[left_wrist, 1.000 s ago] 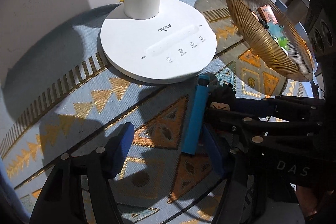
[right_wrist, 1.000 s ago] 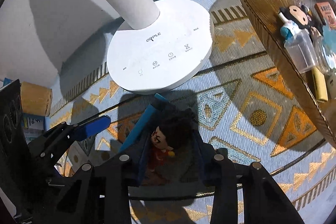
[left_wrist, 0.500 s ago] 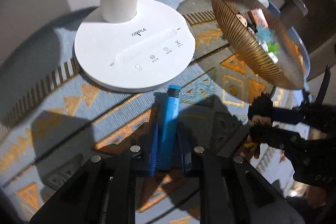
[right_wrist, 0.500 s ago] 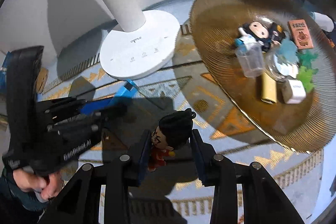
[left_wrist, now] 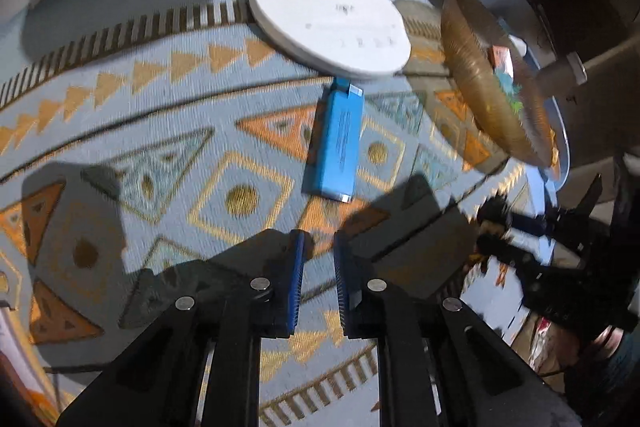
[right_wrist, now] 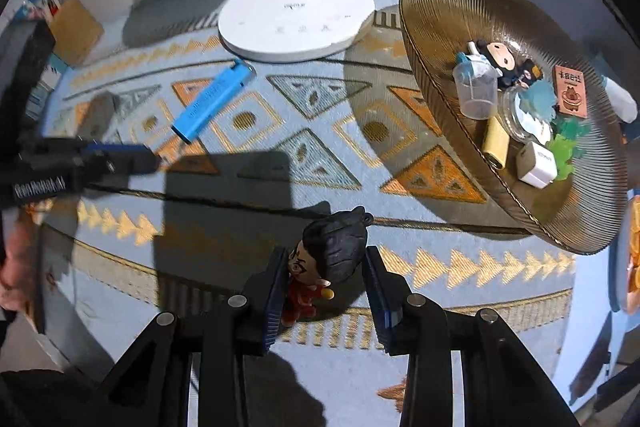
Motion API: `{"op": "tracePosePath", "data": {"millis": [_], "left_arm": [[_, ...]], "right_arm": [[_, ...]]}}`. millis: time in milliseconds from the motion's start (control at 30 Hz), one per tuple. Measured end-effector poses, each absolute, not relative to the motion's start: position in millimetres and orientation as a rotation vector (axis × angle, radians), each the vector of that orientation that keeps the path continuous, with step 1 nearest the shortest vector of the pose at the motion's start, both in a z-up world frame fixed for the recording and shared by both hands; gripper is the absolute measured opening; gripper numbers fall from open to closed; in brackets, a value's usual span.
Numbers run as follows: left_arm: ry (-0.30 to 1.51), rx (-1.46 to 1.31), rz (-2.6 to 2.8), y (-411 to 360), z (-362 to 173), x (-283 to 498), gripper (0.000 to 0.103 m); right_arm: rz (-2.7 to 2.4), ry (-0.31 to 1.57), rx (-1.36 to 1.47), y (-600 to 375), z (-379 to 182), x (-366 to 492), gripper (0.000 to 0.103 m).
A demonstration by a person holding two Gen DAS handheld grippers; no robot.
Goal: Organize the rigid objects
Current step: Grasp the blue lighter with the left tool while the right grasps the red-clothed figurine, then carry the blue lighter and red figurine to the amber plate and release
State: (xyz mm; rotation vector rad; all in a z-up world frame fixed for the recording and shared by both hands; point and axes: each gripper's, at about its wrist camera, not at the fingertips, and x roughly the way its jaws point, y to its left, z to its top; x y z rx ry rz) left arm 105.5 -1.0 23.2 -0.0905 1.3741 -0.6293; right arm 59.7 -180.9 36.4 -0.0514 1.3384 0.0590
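Observation:
A flat blue stick [left_wrist: 336, 143] [right_wrist: 212, 103] lies on the patterned mat, one end near the lamp base. My left gripper [left_wrist: 319, 239] [right_wrist: 154, 159] is shut with nothing between its pads, just short of the stick's near end. My right gripper [right_wrist: 326, 253] is shut on a small figurine [right_wrist: 332, 259] with black hair and red clothes, held above the mat's front border. To its right stands a ribbed golden plate [right_wrist: 440, 7] [left_wrist: 472, 75] holding another figurine, a clear cup, a yellow piece, a white charger, green stars and an orange card.
A white lamp base [right_wrist: 296, 23] [left_wrist: 332, 27] with its column stands at the back of the mat. A cardboard box [right_wrist: 74, 23] and blue packets sit at the far left. A person's hand [right_wrist: 16, 267] grips the left tool. The table's edge runs past the plate at the right.
The left pads closed around the blue stick; now it lies flat on the mat ahead of the shut, empty pads. The right gripper carried the figurine away from the lamp toward the mat's front.

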Motion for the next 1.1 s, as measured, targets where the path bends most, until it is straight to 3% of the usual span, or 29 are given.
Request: {"op": "tracePosePath", "data": {"millis": [67,133,200,367,400,433,467,567,700,967,1100], "left_arm": [[1.354,-0.083,-0.625,-9.3,27.6,113.0,0.02],[1.334,-0.048,-0.609,-23.2,29.0,123.6,0.048],[1.317,0.0,-0.608,-37.8,27.8,131.1,0.053],[1.277,0.203,-0.593,-75.9,19.7,137.4,0.051],[1.259,0.245,-0.578,-81.8,19.1,136.8,0.043],[1.245,0.263,-0.577,-83.3,19.8,136.0,0.025],[1.244,0.27,-0.577,-84.6,19.4,135.8,0.021],[1.242,0.251,-0.568,-79.3,20.2,132.8,0.021],[1.27,0.208,-0.569,-60.9,20.5,118.0,0.021],[1.306,0.123,-0.552,-31.2,23.4,79.8,0.021],[1.309,0.079,-0.563,-28.5,28.6,67.7,0.021]], "right_arm": [[0.044,1.329,-0.036,-181.5,36.3,58.1,0.037],[0.034,1.316,-0.032,-181.8,36.2,59.5,0.037],[0.018,1.317,-0.04,-184.5,33.5,59.4,0.037],[-0.001,1.327,0.041,-193.6,23.1,63.7,0.037],[-0.005,1.327,0.079,-199.5,22.2,62.3,0.037],[-0.009,1.328,0.107,-205.1,21.8,60.3,0.038],[-0.008,1.325,0.14,-210.9,22.0,57.3,0.041],[-0.018,1.302,0.223,-227.5,23.5,42.9,0.063],[-0.015,1.311,0.326,-242.3,16.7,33.1,0.064],[-0.036,1.312,0.37,-223.3,6.7,39.7,0.064],[-0.114,1.262,0.254,-211.0,7.6,37.0,0.04]]}}
